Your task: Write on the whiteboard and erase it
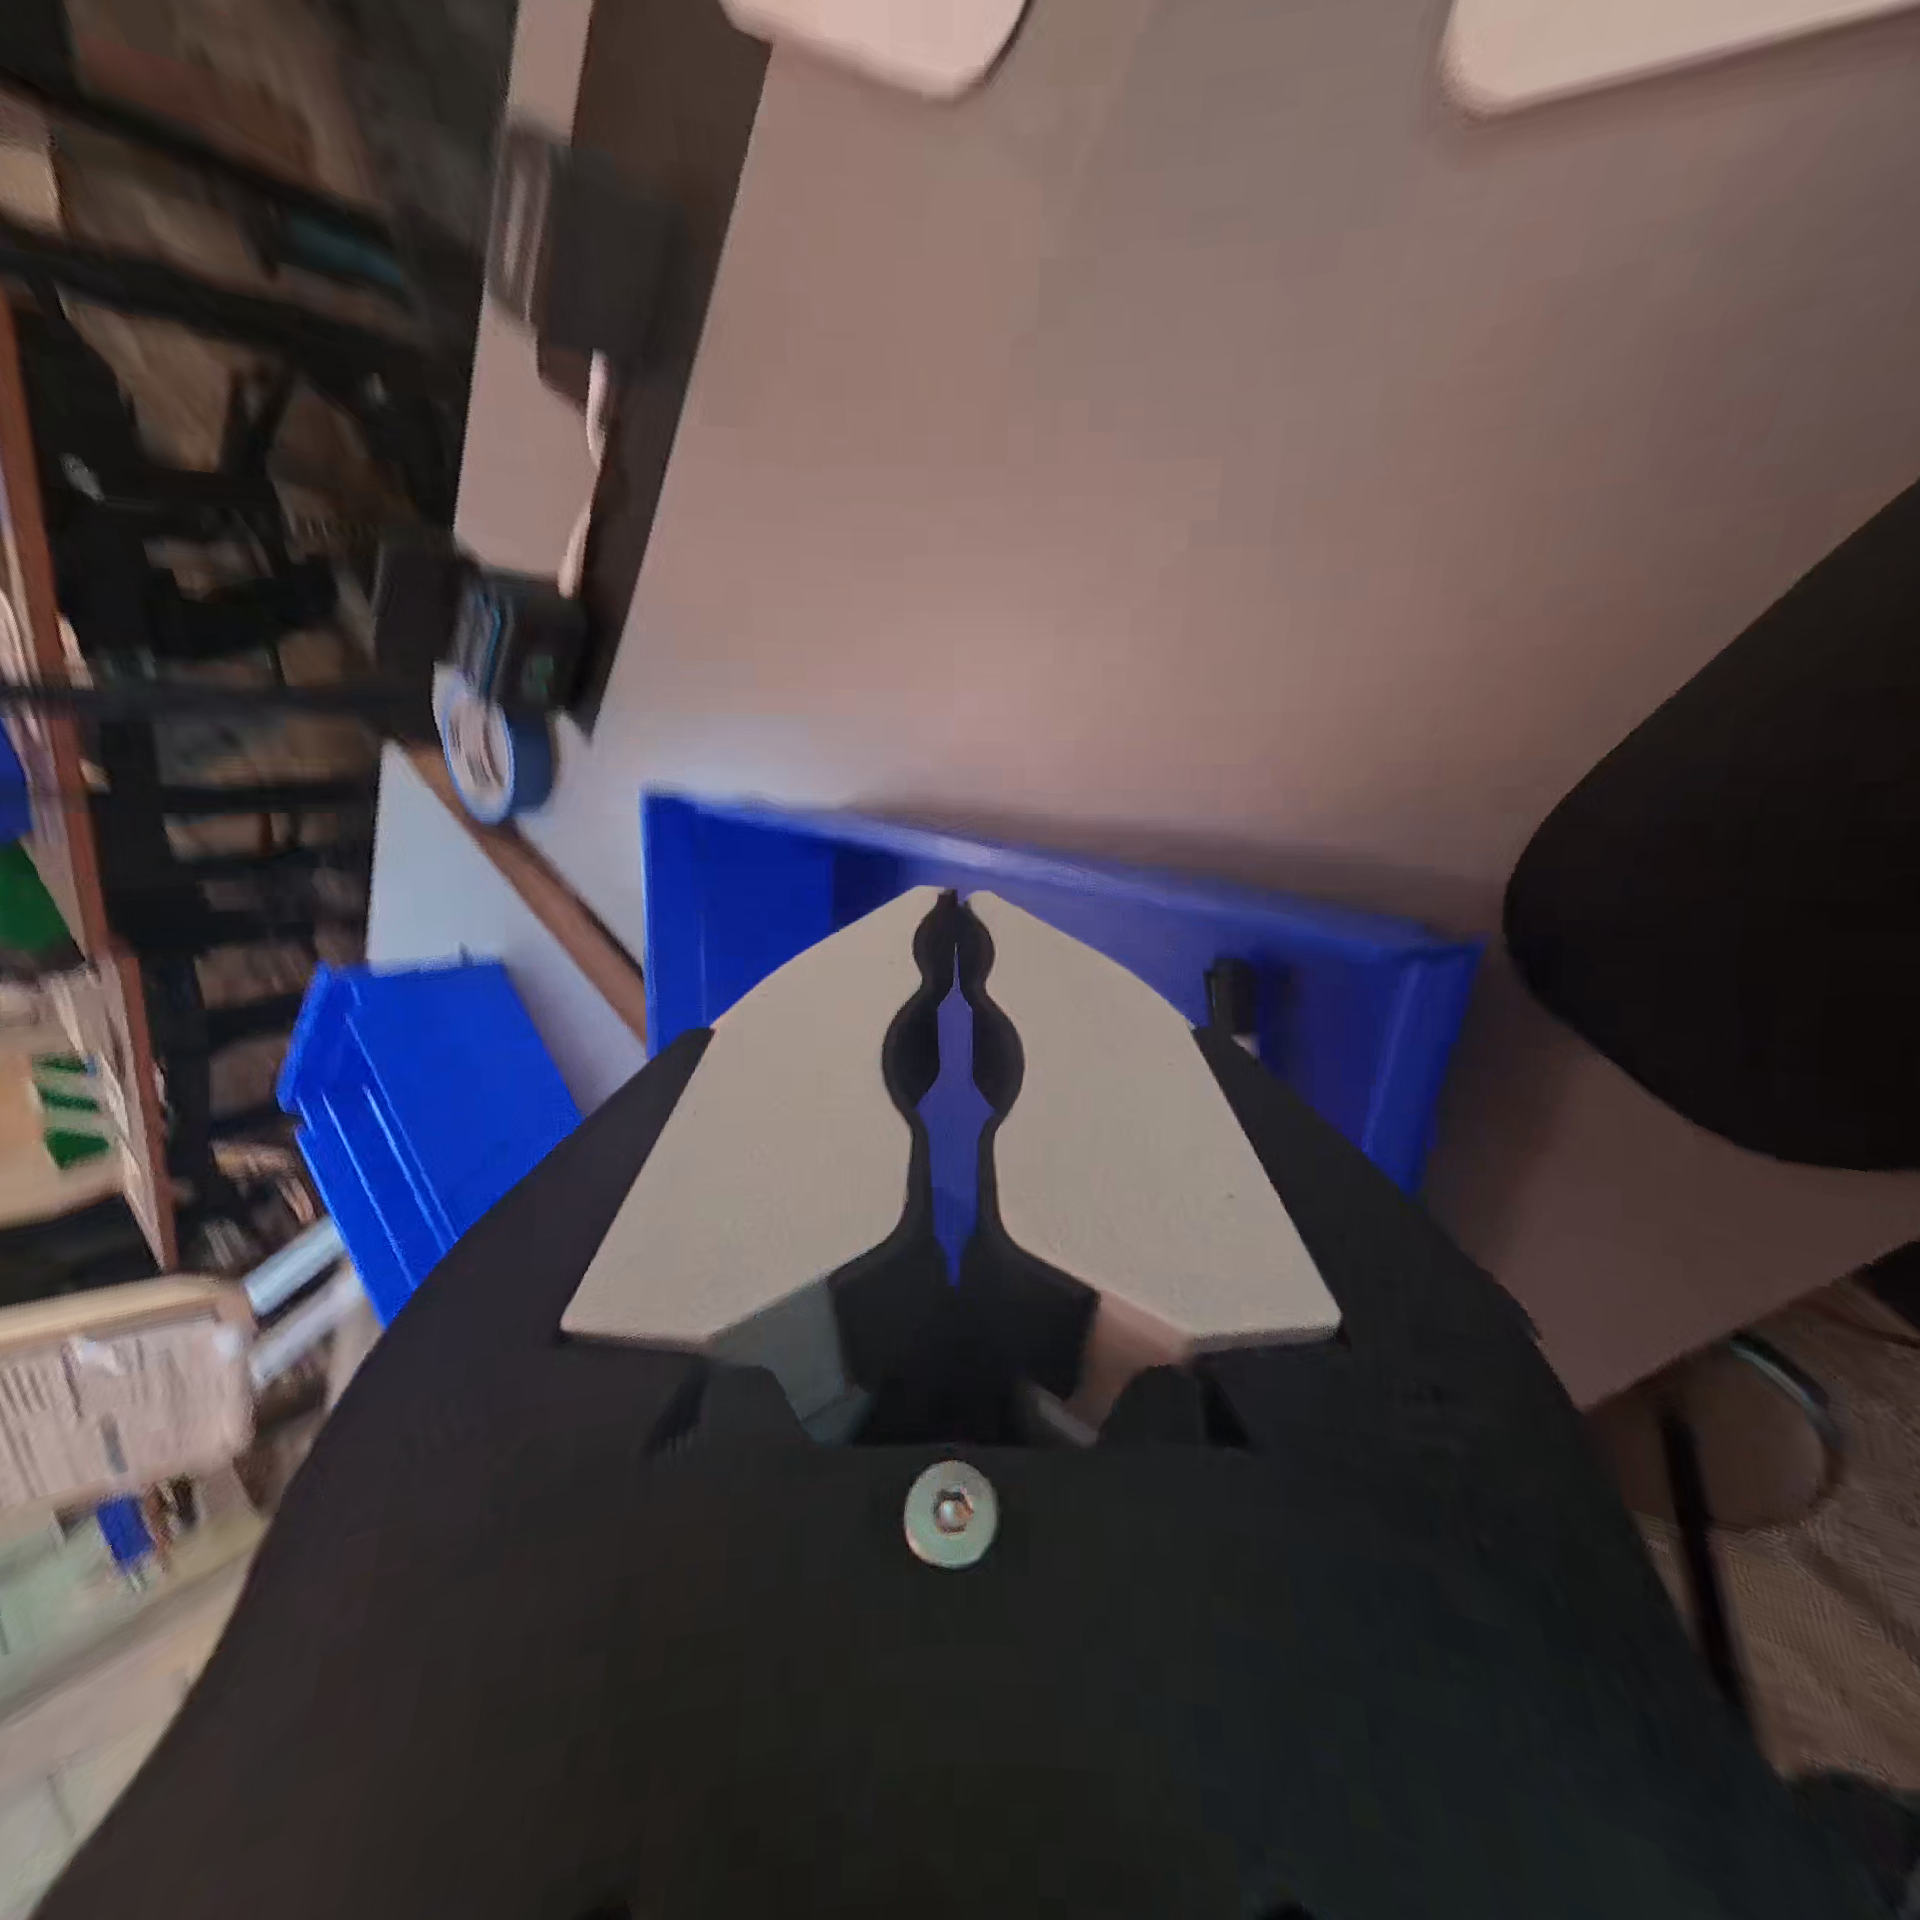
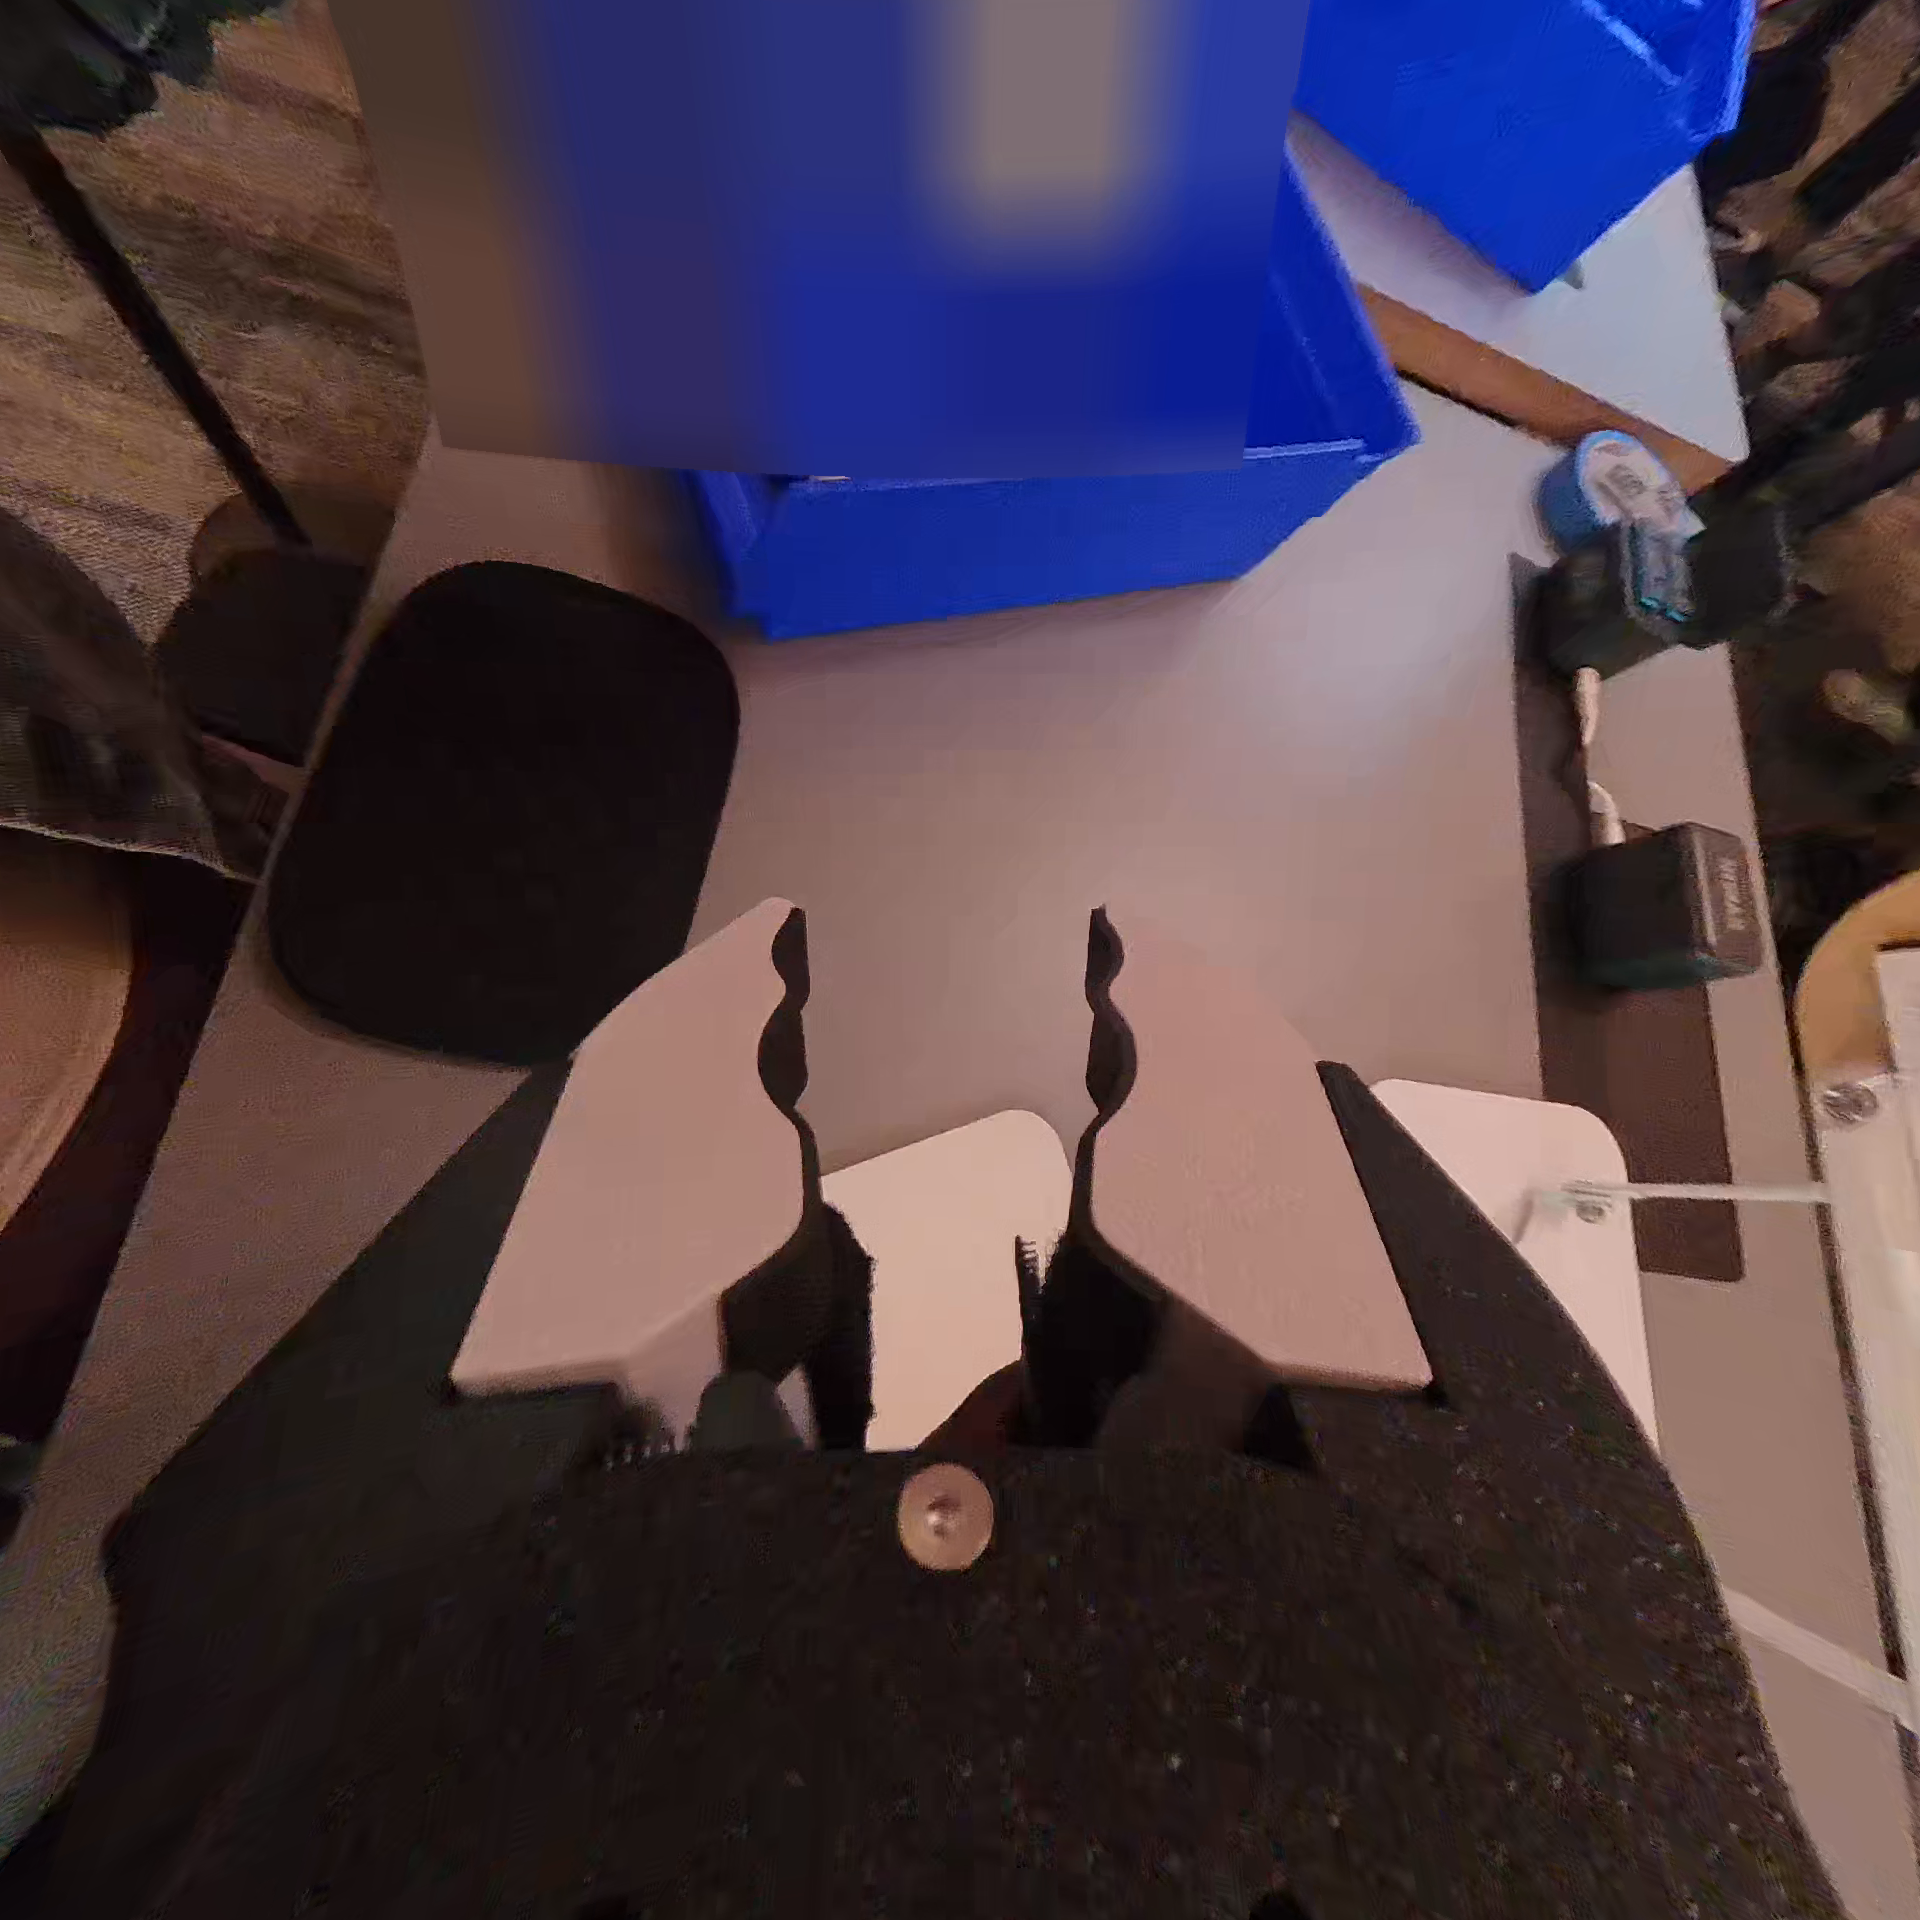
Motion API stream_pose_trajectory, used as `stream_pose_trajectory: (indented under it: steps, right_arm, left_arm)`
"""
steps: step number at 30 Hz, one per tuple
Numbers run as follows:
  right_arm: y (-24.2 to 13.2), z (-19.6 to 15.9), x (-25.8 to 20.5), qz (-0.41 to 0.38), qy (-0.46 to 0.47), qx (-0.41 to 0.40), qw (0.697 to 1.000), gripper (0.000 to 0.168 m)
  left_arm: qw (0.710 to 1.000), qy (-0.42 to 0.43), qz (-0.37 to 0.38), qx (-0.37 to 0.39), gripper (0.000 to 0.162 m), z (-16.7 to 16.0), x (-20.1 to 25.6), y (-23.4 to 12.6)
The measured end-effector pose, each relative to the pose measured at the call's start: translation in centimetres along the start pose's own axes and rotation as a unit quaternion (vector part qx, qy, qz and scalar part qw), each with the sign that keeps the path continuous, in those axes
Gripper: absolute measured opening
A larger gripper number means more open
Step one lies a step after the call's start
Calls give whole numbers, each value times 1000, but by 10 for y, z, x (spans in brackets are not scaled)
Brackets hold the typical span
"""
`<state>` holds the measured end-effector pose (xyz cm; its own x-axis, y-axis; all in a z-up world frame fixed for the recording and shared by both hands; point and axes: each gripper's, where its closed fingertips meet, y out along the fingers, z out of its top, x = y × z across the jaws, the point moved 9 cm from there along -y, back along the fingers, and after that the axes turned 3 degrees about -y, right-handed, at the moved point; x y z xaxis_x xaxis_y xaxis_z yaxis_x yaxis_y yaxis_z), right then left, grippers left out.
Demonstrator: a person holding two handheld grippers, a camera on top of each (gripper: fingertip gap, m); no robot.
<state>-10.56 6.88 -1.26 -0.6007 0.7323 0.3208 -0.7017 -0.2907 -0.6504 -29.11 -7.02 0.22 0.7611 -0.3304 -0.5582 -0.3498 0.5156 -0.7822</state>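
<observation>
Flat on the grey table (image 2: 1039,779), two white boards (image 2: 935,1174) with rounded corners, side by side, no marks visible on the parts in view. Directly above the nearer edge of one, the right gripper (image 2: 945,914), jaws wide apart and holding nothing. Left of its fingers, a black rounded pad (image 2: 499,810) lying on the table near the boards. Beyond, toward the far side, an open blue bin (image 2: 1039,561), partly covered by a blurred patch, with a second blue bin (image 2: 1507,125) behind it to the right. At the right table edge, a roll of blue tape (image 2: 1600,483) and a black power adapter (image 2: 1662,904). In the left wrist view, tilted and motion-blurred, the left gripper (image 1: 951,904) pointing into the open bin, jaws together at the tips, nothing between them.
</observation>
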Motion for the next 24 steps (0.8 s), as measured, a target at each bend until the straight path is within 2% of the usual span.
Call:
stream_pose_trajectory:
  steps: [2, 4, 6, 8, 10, 12, 14, 16, 19, 21, 24]
  right_arm:
    - [9, -3, -6, 16, 1, -1, 1000, 51]
    - [12, -12, -12, 41, 9, 1, 999, 51]
    - [12, -20, -12, 53, 22, 13, 998, 51]
    - [13, -24, -10, 50, 35, 30, 998, 51]
    - [15, -24, -8, 48, 41, 45, 997, 50]
    - [16, -23, -8, 48, 41, 44, 997, 50]
    - [16, -22, -8, 39, 34, 34, 998, 50]
    - [16, -20, -8, 34, 30, 28, 999, 51]
    - [14, -20, -10, 25, 34, 40, 998, 52]
    - [11, -23, -13, 20, 42, 52, 998, 50]
    - [8, -29, -14, 17, 78, 88, 993, 49]
  left_arm:
    - [998, -55, -8, -19, 0, -36, -5, -4]
    - [996, -54, -69, -1, 17, -78, 3, 2]
    - [984, -100, -143, -25, 34, -114, 13, 25]
    - [968, -160, -175, -76, 35, -136, 23, 55]
    - [957, -165, -213, -109, 40, -145, 39, 79]
    - [954, -157, -210, -144, 51, -150, 50, 94]
    - [954, -151, -209, -155, 45, -151, 56, 101]
    - [950, -131, -219, -182, 21, -149, 63, 108]
    - [951, -122, -223, -175, 19, -143, 63, 109]
    - [957, -131, -197, -170, 19, -143, 58, 105]
    - [966, -198, -140, -89, 19, -138, 36, 78]
